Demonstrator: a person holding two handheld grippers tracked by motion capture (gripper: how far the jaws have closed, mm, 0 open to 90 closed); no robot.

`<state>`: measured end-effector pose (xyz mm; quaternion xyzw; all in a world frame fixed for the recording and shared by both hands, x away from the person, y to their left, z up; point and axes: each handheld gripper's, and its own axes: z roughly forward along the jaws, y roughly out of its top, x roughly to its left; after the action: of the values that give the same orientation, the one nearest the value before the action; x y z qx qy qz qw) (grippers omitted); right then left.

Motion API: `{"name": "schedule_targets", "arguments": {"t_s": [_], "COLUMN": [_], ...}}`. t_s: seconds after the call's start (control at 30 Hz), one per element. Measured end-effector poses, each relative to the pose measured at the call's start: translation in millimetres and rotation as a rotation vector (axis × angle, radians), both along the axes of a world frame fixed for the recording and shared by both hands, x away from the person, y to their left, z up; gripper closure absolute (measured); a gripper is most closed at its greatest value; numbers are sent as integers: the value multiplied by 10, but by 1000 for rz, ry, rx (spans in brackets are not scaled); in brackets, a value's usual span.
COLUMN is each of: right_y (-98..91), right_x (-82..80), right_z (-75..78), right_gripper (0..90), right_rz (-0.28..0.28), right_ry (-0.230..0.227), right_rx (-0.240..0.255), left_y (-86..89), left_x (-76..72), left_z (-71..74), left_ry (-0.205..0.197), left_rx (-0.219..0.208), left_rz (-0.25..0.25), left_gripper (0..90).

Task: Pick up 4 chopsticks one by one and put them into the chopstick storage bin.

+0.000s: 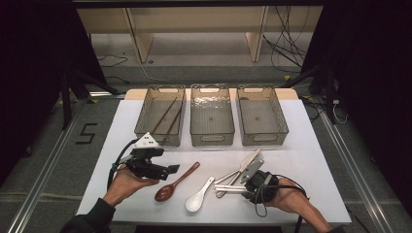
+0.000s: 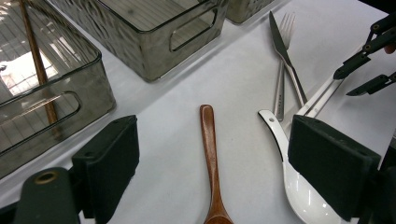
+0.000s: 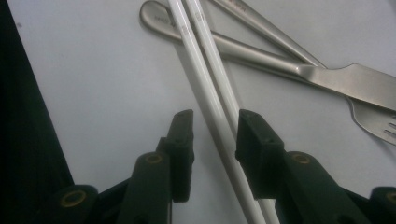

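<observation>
My right gripper (image 1: 244,188) (image 3: 215,135) is low over the table at the front right, jaws open. A pair of white chopsticks (image 1: 227,189) (image 3: 208,79) runs between its pads, with a gap on the left side. The chopsticks lie across a steel knife (image 1: 251,167) (image 3: 299,67) and a fork (image 3: 373,123). My left gripper (image 1: 172,170) (image 2: 217,158) is open at the front left, hovering over the handle of a brown wooden spoon (image 1: 177,182) (image 2: 211,154). A white ceramic spoon (image 1: 199,196) (image 2: 280,140) lies beside it.
Three clear bins stand in a row at the back of the white table (image 1: 301,160): the left bin (image 1: 141,116) holds brown chopsticks (image 1: 167,116), while the middle bin (image 1: 212,138) and the right bin (image 1: 265,137) hold nothing.
</observation>
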<state>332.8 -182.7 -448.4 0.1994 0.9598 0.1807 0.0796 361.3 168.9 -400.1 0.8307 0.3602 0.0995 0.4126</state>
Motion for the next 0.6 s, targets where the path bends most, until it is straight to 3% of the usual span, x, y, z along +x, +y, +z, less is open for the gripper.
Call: {"name": "schedule_targets", "arguments": {"t_s": [0.37, 0.6], "right_y": [43, 72], "right_x": [-1, 2], "right_z": [-49, -86], "right_gripper": [719, 744], "right_rz": [31, 80], "right_ry": [-5, -12], "right_rx": [-51, -99], "left_y": [-21, -31], "left_x": [-5, -6], "left_z": [-14, -21], "left_ry": [3, 3], "left_rx": [11, 15], "left_rz": [-14, -18], "left_gripper": [162, 163]}}
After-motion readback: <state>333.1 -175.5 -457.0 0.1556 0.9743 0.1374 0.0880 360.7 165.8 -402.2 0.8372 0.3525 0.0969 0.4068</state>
